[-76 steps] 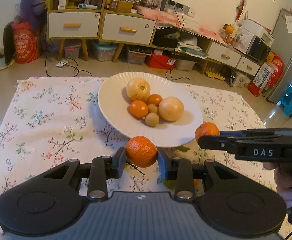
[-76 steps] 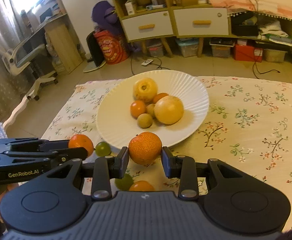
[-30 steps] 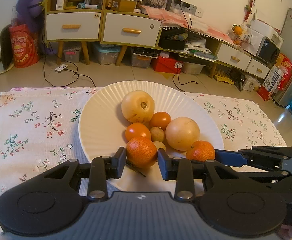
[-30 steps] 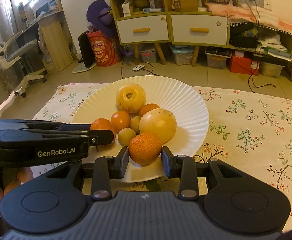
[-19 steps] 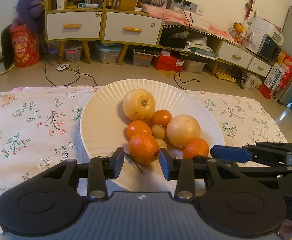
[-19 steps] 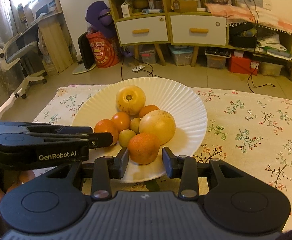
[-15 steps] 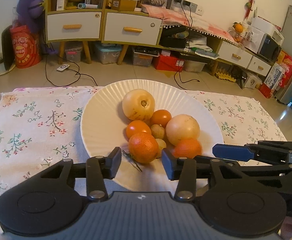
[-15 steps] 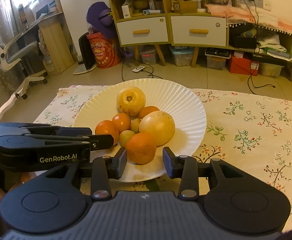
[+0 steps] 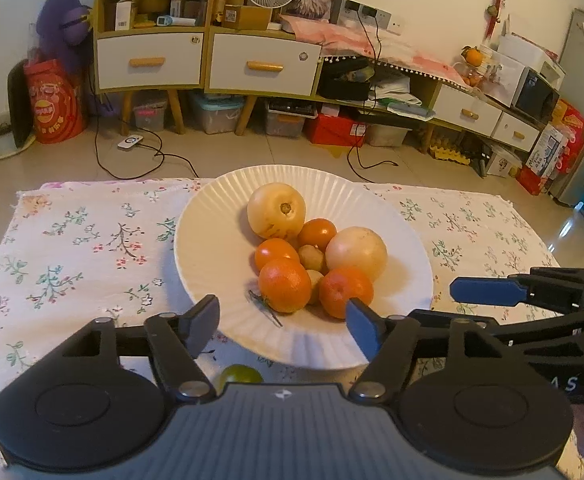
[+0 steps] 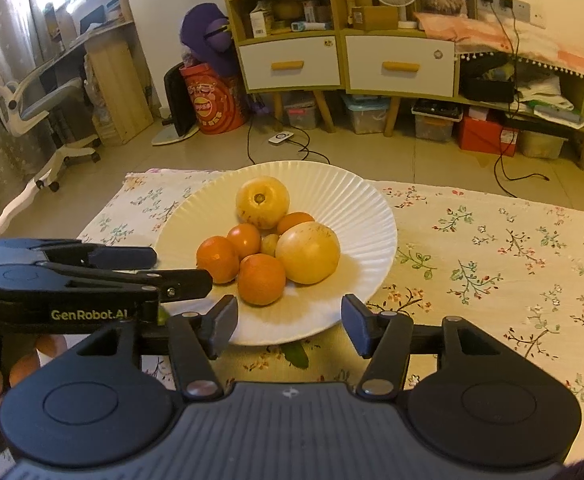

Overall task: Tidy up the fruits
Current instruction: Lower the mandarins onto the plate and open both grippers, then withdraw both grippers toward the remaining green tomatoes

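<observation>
A white ribbed plate [image 9: 212,236] [image 10: 371,220] sits on the floral tablecloth and holds several fruits: two large yellow fruits, small orange ones and small brown ones. Two mandarins lie at its near side, one on the left [image 9: 284,285] [image 10: 217,259] and one on the right [image 9: 345,292] [image 10: 261,279]. My left gripper [image 9: 284,326] is open and empty just in front of them; it also shows in the right wrist view [image 10: 180,268]. My right gripper [image 10: 290,322] is open and empty at the plate's near rim, seen from the side in the left wrist view [image 9: 467,304].
A green lime [image 9: 239,376] lies on the cloth under my left gripper. More orange fruit [image 10: 24,364] lies at the lower left in the right wrist view. The floral tablecloth [image 9: 72,248] covers the table. Cabinets and clutter stand on the floor beyond.
Both grippers carried a mandarin onto the plate, then opened and let go. Both mandarins now rest on the plate, and both grippers have drawn back a little with jaws wide.
</observation>
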`<state>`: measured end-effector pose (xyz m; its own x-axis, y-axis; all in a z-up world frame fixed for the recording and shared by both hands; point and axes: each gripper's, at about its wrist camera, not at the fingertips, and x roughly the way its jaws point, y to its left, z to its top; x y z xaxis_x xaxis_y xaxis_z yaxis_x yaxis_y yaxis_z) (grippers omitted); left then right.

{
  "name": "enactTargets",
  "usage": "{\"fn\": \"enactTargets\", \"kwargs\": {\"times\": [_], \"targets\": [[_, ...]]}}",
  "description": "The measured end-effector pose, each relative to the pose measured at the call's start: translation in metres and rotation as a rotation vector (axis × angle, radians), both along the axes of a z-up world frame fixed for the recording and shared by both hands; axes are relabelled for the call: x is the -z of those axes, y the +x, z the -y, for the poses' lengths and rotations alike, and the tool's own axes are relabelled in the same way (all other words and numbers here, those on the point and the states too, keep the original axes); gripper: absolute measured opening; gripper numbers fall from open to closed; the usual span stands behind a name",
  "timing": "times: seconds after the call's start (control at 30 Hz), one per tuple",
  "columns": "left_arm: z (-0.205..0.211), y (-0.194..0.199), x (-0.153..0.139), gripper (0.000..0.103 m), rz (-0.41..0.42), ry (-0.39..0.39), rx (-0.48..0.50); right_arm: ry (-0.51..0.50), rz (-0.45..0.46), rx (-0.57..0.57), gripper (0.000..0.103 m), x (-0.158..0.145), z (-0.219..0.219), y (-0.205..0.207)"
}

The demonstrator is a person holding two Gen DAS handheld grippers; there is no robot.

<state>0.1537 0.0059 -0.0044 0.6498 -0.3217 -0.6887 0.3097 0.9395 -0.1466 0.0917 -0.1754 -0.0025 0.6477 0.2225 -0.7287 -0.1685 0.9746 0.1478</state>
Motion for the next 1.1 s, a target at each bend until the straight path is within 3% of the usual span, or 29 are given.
{"fn": "enactTargets", "kwargs": {"times": [0.67,1.1], "targets": [[-0.02,-0.036,-0.008,0.085,0.014,0.075,0.016,-0.056,-0.015,-0.02,0.083,-0.007,0.004,-0.021],[-0.041,-0.054,0.003,0.085,-0.016,0.127,-0.004,-0.143,-0.04,-0.034,0.092,0.004,0.007,-0.038]]}}
